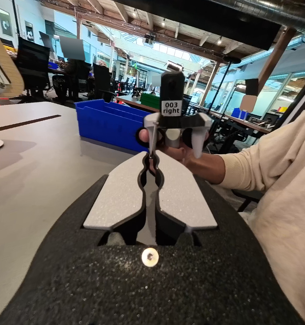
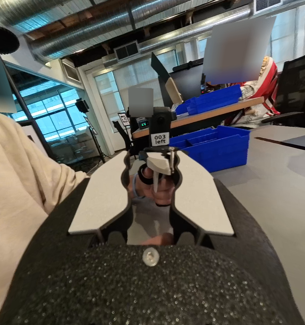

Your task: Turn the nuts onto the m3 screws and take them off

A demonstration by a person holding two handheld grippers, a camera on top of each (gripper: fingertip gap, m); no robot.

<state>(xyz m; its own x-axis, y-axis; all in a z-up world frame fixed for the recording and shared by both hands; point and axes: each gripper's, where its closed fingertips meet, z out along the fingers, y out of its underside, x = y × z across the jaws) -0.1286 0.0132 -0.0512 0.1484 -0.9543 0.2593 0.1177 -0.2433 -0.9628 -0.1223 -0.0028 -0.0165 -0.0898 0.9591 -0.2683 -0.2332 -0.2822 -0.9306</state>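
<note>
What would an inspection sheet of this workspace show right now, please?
Surface: grey table.
Job's things: long screw, upright, lower end in the left tongs; nut not made out.
Clutter: blue bin at the table's far side.
Grippers: left tongs shut on the screw; right tongs open, facing them, one finger beside the screw's head.
Cables: nothing seen.
Surroundings: open office with desks, chairs and people seated behind.
</note>
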